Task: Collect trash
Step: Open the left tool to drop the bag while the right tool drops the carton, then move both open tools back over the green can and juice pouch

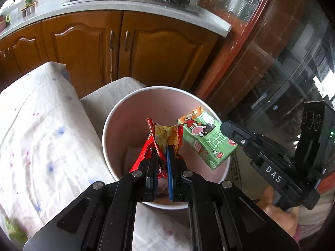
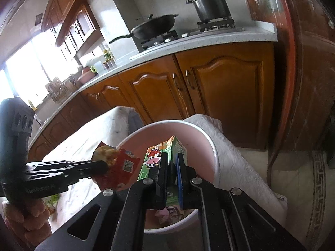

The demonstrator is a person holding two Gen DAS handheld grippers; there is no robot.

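Your left gripper [image 1: 162,156] fingers clamp the red wrapper [image 1: 165,138] and your right gripper [image 2: 171,167] fingers clamp the green carton [image 2: 156,156], both above the pink bin [image 1: 108,125], release outstanding.

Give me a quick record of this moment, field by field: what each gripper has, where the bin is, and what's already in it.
left gripper: shut on red snack wrapper, held over the bin
right gripper: shut on green drink carton, also over the bin
bin: pink, open-topped, beside the cloth-covered table
bin contents: crumpled paper at the bottom
background: wooden cabinets, pan and pot on the stove
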